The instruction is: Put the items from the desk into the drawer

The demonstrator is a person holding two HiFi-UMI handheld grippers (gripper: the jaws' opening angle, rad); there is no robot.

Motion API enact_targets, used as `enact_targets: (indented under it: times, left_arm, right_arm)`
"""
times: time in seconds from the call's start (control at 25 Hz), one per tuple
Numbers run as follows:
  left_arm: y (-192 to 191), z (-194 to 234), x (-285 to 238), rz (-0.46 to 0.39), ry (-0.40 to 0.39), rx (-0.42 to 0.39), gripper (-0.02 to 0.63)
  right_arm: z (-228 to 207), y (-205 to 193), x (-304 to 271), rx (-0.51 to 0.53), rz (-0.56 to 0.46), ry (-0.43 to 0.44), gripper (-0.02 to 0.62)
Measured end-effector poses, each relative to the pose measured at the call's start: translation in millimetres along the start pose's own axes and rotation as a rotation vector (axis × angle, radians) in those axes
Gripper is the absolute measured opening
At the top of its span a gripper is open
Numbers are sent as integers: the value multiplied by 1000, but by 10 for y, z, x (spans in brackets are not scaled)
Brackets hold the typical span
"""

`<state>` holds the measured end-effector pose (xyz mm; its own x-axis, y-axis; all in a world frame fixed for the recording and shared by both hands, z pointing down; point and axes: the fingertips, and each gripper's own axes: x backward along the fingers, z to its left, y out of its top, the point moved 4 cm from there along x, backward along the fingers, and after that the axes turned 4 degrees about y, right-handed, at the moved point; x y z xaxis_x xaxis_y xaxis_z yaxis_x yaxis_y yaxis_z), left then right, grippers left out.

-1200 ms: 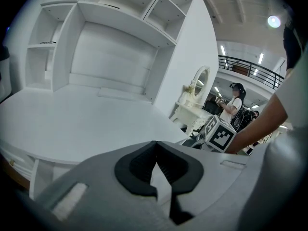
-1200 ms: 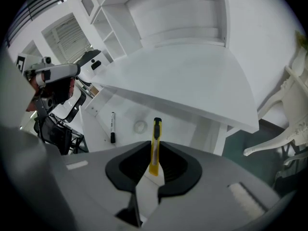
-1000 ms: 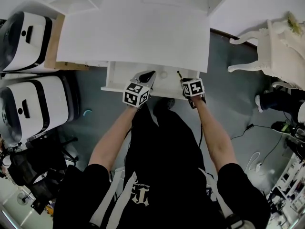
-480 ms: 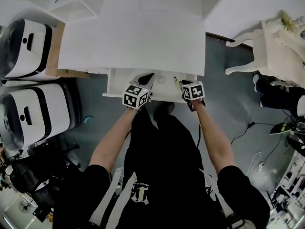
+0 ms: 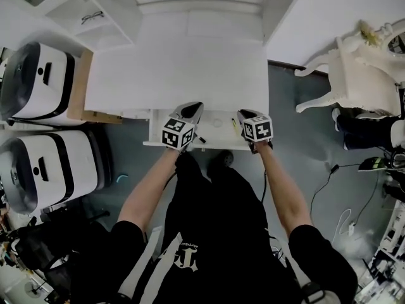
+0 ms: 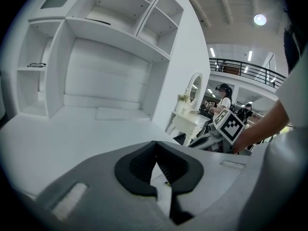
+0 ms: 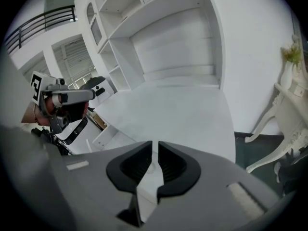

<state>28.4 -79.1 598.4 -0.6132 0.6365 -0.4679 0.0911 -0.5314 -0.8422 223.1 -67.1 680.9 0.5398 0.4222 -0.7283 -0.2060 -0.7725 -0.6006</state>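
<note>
The white desk (image 5: 177,62) has its top bare. Under its front edge the shallow drawer (image 5: 154,130) is pulled out. Inside lie a thin yellow-tipped pen (image 5: 234,126), a small round thing (image 5: 217,123) and a short dark item (image 5: 201,139). My left gripper (image 5: 195,106) (image 6: 155,146) hovers over the drawer's middle with its jaw tips touching and nothing in them. My right gripper (image 5: 242,114) (image 7: 155,148) hangs above the drawer's right end. Its jaws have just been closing and stand a narrow slit apart with nothing between them.
Two large white machines (image 5: 38,75) (image 5: 44,170) stand left of the desk. An ornate white side table (image 5: 357,62) stands at the right, with cables (image 5: 329,176) on the grey floor. Spectacles (image 5: 93,18) lie on a shelf at the back left.
Both grippers have lifted from inside the drawer to above its front part. The head view has tilted, so more of the desk's back and its shelves shows.
</note>
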Motion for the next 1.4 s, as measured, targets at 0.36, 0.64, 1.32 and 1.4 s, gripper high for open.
enact_targets:
  times: [0.36, 0.64, 1.32, 1.4]
  left_arm:
    - [457, 263, 233, -78, 4, -23, -3]
    - [858, 458, 394, -147, 12, -34, -3]
    - [1617, 755, 929, -309, 25, -101, -3]
    - [1654, 788, 968, -318, 31, -103, -3]
  right_arm:
    - [248, 682, 209, 54, -140, -38, 7]
    - [475, 1219, 408, 81, -259, -57, -2]
    - [1051, 2110, 766, 188, -481, -83, 0]
    - [1080, 2155, 780, 196, -493, -84, 0]
